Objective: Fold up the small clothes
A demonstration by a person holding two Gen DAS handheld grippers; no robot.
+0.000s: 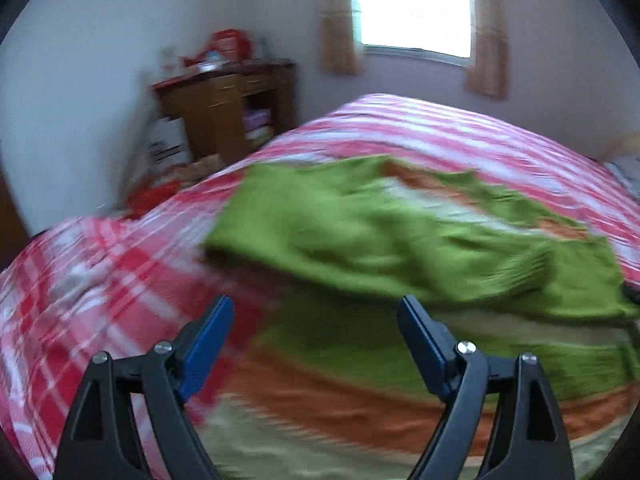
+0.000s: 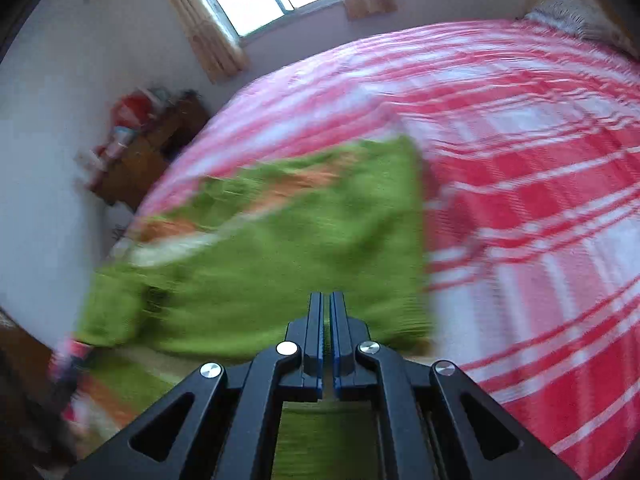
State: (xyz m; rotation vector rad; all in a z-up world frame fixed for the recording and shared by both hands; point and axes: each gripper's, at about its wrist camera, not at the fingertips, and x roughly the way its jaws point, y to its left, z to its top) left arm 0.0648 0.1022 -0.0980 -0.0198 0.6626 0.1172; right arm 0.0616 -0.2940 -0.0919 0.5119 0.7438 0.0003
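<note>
A green garment [image 1: 360,232] with orange and cream stripes lies on a bed with a red and white checked cover [image 1: 440,132]. Its green top layer is folded over and partly lifted off the striped lower layer. My left gripper [image 1: 316,302] hovers open just above the striped part, with nothing between its blue pads. In the right wrist view my right gripper [image 2: 328,296] is shut on the near edge of the green garment [image 2: 280,248], and a sliver of green cloth shows between the pads. Both views are blurred.
A wooden desk [image 1: 228,108] with red items on top stands against the wall past the bed's far left corner, with boxes and bags on the floor beside it. A curtained window [image 1: 414,8] is behind the bed. A pillow [image 2: 580,12] lies at the far right of the bed [image 2: 520,160].
</note>
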